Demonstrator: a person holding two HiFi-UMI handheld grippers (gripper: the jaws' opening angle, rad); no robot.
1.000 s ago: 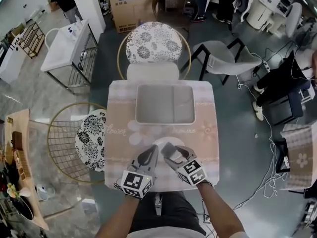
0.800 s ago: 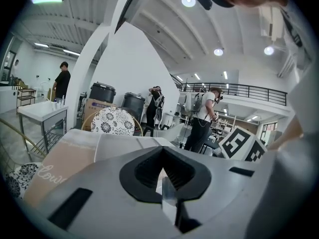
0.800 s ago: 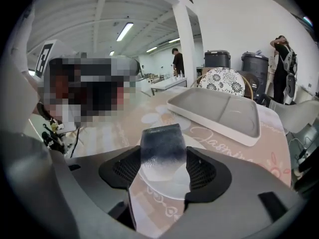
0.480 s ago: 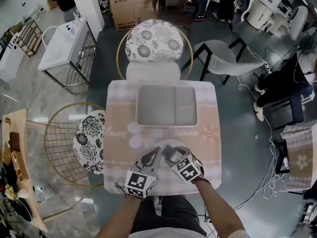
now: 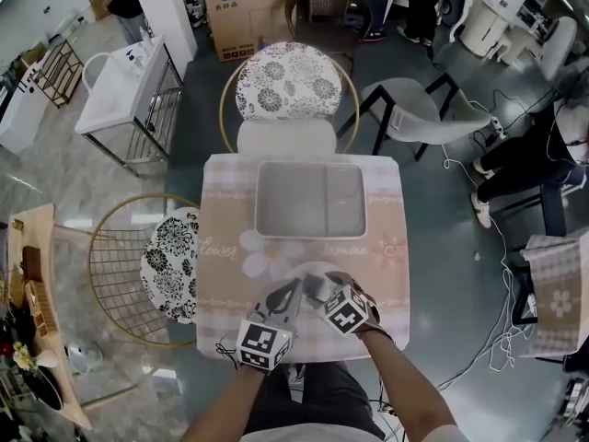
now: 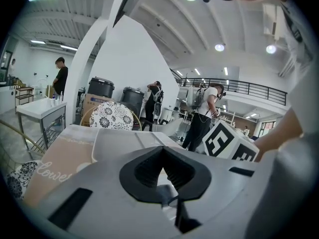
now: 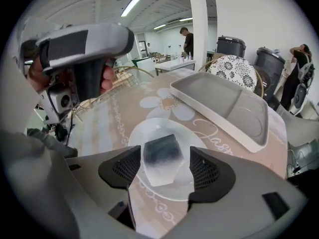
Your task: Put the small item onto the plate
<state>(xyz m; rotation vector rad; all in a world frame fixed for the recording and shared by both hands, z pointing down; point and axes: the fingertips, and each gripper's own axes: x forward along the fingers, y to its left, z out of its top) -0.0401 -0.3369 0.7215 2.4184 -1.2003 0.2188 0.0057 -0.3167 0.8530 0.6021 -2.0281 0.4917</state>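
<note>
Jaws of my right gripper (image 7: 164, 153) stand apart, and squarely between them is the small item (image 7: 160, 148), a little block with a dark top face and a pale, glassy-looking body. It appears to rest on the plate (image 7: 149, 128) directly under the jaws. A sliver of plate shows between the item and the right-hand pad; on the left-hand side I cannot tell whether the pad touches it. By its looks I judge it light and fairly stiff, with smooth sides that could slip, so if I had to take it again I would close across the two flat faces that already face the pads, low on the body, with a gentle squeeze. The plate looks thin and may skate on the tabletop (image 7: 114, 118) if nudged. Up and to the left of these jaws hangs my left gripper (image 6: 162, 156), its jaws clenched tip to tip with nothing between them. Ahead of the right jaws, past the plate's far rim, lies the grey tray (image 7: 224, 101), and beyond that stands a chair with a flower-patterned back (image 7: 234, 66). From how things lie, I judge the placing done or all but done.
</note>
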